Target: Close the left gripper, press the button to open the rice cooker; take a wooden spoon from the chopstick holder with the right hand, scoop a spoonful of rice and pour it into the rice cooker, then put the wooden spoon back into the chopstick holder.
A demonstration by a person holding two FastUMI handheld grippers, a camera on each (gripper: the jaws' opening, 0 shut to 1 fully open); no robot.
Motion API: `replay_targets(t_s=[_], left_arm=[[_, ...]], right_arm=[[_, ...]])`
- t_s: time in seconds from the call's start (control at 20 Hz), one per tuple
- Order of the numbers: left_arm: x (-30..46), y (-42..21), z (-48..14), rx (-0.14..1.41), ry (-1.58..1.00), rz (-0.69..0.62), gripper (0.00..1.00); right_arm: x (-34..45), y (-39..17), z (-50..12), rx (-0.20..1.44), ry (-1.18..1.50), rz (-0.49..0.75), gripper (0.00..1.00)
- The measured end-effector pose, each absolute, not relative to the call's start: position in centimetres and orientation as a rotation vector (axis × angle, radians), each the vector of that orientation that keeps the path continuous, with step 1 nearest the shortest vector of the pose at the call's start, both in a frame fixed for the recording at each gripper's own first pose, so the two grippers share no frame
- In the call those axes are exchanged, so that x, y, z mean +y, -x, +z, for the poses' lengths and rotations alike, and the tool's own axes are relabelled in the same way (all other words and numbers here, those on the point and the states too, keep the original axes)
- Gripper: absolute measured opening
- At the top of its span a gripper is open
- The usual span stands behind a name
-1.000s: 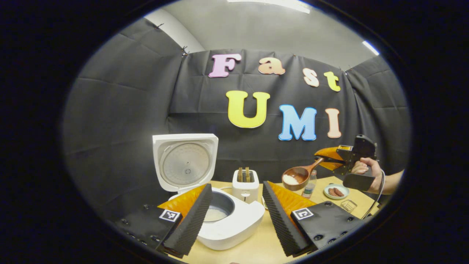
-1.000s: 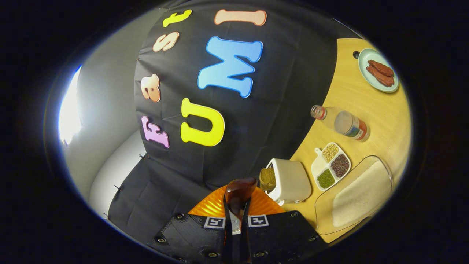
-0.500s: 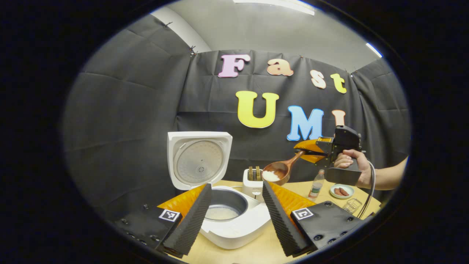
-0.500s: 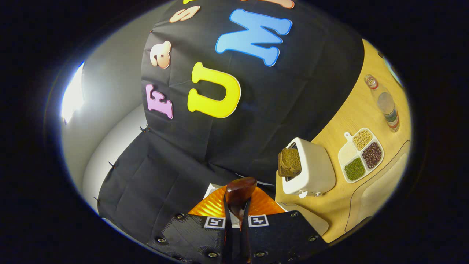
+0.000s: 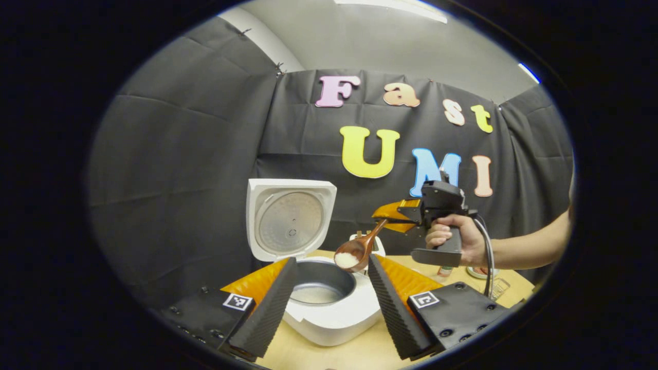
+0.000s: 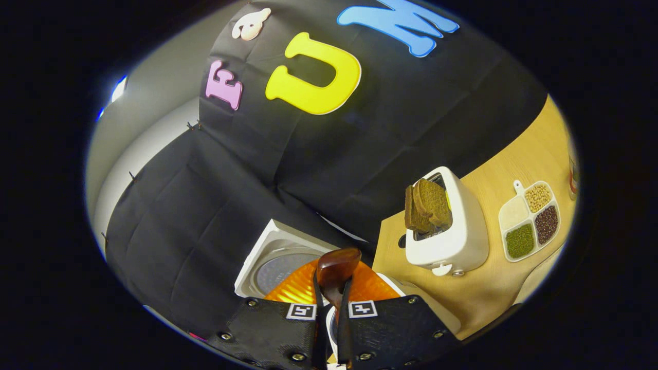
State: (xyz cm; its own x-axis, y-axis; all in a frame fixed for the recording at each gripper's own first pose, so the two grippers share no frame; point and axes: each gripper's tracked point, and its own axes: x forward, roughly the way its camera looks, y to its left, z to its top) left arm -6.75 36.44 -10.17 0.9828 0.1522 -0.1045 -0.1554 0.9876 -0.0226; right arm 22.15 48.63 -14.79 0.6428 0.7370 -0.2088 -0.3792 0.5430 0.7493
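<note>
we see the tabletop (image 5: 360,352) below both grippers, pale wood. on it, just ahead of the left gripper (image 5: 329,295) and partly between its two fingers, stands the rice cooker (image 5: 334,313), white, with its lid (image 5: 290,218) standing upright behind the pot. inside the pot there is some rice (image 5: 314,294) at the bottom. the left gripper holds nothing and its fingers stand wide apart, one at each side of the cooker.

ahead of the left gripper and to its right, a hand (image 5: 457,239) holds the right gripper (image 5: 393,218) up over the tabletop. this gripper is closed on the handle of the wooden spoon (image 5: 354,252). the bowl of the spoon hangs just above the right rim of the cooker, tilted down a little, and it carries a white heap of rice.

in the right gripper view, the right gripper (image 6: 331,308) has its fingers pressed together on the spoon handle (image 6: 334,272), and the cooker lid (image 6: 277,257) is directly beyond it. to the right of this gripper stands a white toaster (image 6: 452,231) with dark bread slices (image 6: 426,205) in it. farther right lies a small divided dish (image 6: 529,221) with beans and grains in four compartments.
</note>
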Motion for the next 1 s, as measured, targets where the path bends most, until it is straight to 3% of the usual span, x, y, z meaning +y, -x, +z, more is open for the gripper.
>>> replay_targets(t_s=[0.35,1.0], left_arm=[[37.3,7.9,-11.7,0.105,0.046,0.190,0.95],[38.6,9.8,-12.2,0.109,0.054,0.259,0.93]], right_arm=[[54.8,-21.1,-16.3,0.474,-0.281,0.737,0.08],[61.7,-16.1,-15.7,0.210,0.317,0.985,0.09]])
